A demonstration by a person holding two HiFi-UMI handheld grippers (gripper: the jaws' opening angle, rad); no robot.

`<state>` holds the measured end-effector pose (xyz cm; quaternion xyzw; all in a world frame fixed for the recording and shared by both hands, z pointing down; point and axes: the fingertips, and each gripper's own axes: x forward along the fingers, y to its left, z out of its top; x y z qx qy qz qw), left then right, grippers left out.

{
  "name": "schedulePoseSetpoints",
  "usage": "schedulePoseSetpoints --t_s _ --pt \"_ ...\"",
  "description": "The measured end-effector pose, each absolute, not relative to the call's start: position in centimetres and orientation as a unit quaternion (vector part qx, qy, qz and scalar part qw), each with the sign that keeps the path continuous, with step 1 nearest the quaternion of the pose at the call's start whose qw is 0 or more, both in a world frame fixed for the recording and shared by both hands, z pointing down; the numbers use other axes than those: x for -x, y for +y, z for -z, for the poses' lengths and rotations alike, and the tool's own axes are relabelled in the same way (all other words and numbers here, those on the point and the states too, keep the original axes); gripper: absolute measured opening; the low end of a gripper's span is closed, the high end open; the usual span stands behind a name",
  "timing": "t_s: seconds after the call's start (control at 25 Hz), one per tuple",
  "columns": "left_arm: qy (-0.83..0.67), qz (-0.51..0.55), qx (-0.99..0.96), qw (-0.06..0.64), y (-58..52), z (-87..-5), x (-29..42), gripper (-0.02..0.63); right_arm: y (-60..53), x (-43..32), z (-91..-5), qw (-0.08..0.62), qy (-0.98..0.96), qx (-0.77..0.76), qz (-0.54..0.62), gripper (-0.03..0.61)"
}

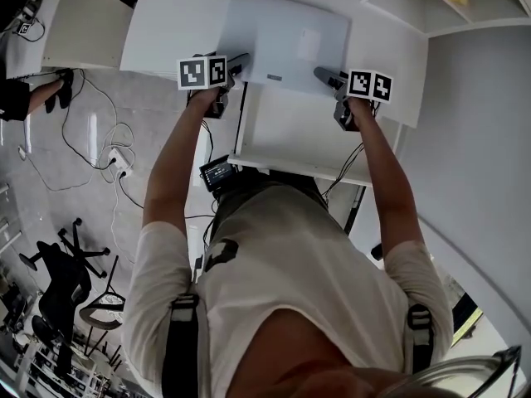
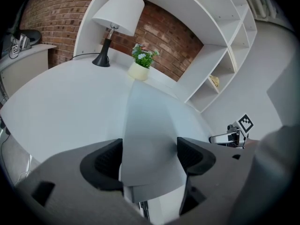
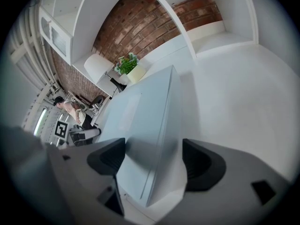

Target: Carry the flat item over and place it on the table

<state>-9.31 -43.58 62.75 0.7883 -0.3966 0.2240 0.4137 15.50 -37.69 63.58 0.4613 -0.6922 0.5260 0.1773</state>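
A flat pale grey panel (image 1: 282, 36) lies over the white table (image 1: 166, 31), held at its near edge by both grippers. My left gripper (image 1: 236, 63) is at its near left corner and my right gripper (image 1: 325, 75) at its near right corner. In the left gripper view the flat item (image 2: 147, 125) fills the gap between the dark pads (image 2: 105, 163) of the left gripper (image 2: 150, 156). Seen from the right gripper (image 3: 152, 158), the flat item (image 3: 140, 111) is tilted, with its thick edge between the jaws. I cannot tell whether it rests on the tabletop (image 2: 61, 102).
At the table's far side stand a white lamp (image 2: 119, 13) and a potted plant (image 2: 142, 62) against a brick wall. White shelves (image 2: 220, 55) rise to the right. Cables (image 1: 91, 148) and an office chair (image 1: 62, 276) are on the floor at left. A person (image 3: 70, 108) stands beyond.
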Motion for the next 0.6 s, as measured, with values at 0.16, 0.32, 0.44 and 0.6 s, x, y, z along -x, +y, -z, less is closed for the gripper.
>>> schedulePoseSetpoints --t_s 0.16,0.32,0.44,0.6 --pt "-0.378 -0.244 -0.792 0.412 -43.9 -62.9 9.1 0.365 -37.9 -15.5 -63.8 0.174 -0.691 -0.461 -0.529 0.382" --pt "-0.365 -0.299 -0.792 0.388 -44.4 -63.0 8.6 0.365 -38.2 -15.7 -64.3 0.175 -0.696 -0.455 -0.527 0.385" --pt "-0.377 -0.350 -0.771 0.374 -44.3 -62.8 8.8 0.365 -38.3 -15.6 -64.6 0.171 -0.695 -0.444 -0.539 0.388" --pt "-0.378 -0.395 -0.754 0.364 -45.2 -62.9 9.0 0.365 -38.6 -15.1 -64.7 0.188 -0.700 -0.424 -0.543 0.389"
